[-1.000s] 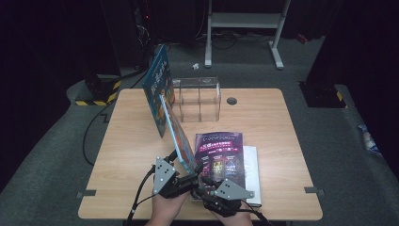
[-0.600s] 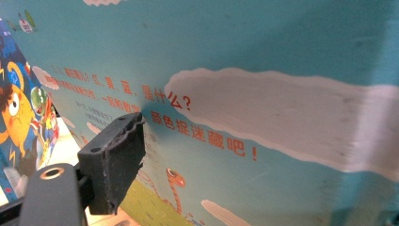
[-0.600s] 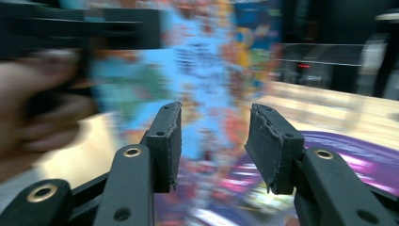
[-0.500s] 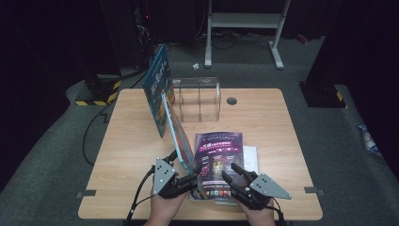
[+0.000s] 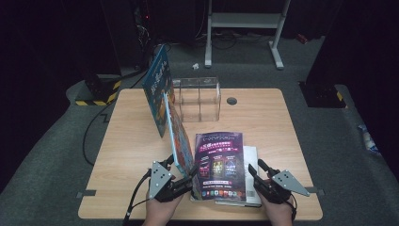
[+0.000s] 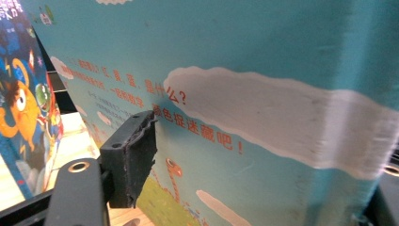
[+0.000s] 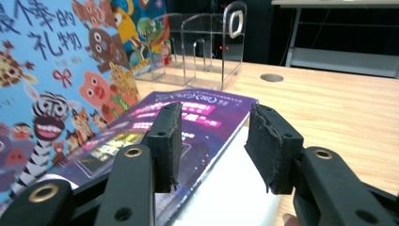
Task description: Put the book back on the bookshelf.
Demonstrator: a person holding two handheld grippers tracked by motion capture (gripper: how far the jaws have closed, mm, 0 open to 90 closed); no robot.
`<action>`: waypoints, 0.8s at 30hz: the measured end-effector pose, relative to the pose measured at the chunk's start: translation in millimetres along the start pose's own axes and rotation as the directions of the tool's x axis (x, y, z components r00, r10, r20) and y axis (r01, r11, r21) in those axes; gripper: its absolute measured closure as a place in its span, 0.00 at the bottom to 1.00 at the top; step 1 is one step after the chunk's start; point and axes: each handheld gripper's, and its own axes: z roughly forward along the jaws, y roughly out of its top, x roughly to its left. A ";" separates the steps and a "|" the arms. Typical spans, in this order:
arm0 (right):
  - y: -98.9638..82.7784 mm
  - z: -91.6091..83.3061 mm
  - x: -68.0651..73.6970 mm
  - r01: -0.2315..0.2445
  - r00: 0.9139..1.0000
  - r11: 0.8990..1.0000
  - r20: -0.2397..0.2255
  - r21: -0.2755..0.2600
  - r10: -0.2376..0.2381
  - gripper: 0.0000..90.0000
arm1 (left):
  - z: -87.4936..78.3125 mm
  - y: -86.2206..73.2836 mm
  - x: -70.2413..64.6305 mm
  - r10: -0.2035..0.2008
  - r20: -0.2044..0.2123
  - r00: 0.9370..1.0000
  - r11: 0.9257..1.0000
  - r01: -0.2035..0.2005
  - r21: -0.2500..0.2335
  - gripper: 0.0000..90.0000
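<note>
A blue picture book (image 5: 178,136) stands tilted on its edge near the table's front. My left gripper (image 5: 181,168) is shut on its lower corner. In the left gripper view its back cover (image 6: 263,94) runs between the jaws, one pad (image 6: 134,155) touches it, and the jaws have just been closing. A purple magazine (image 5: 219,162) lies flat on a white book (image 5: 253,162). My right gripper (image 5: 256,168) hovers open at the right edge of that stack. In the right gripper view its gripper (image 7: 211,136) has nothing between the pads, over the magazine (image 7: 197,113).
A second blue picture book (image 5: 156,89) leans against a clear acrylic rack (image 5: 200,96) at the back of the wooden table (image 5: 282,132). A round cable hole (image 5: 231,100) lies right of the rack. The floor around is dark, with a metal stand behind.
My right gripper has slid to the right, from over the magazine's near edge to the right side of the stack. The left gripper and the standing book have stayed in place.
</note>
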 end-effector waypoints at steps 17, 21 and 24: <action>-1.9 3.6 3.0 0.002 1.000 1.000 -0.017 0.015 -0.002 0.61 | -14.3 -4.0 15.4 0.030 -0.041 0.999 0.999 -0.029 0.025 0.41; -2.3 3.8 3.3 0.000 1.000 1.000 -0.018 0.016 0.001 0.61 | -15.3 -3.5 19.3 0.035 -0.053 0.998 0.999 -0.033 0.026 0.45; -2.6 3.9 2.9 -0.005 1.000 1.000 -0.017 0.015 0.006 0.61 | -16.0 -3.0 22.6 0.041 -0.059 0.997 0.999 -0.040 0.028 0.47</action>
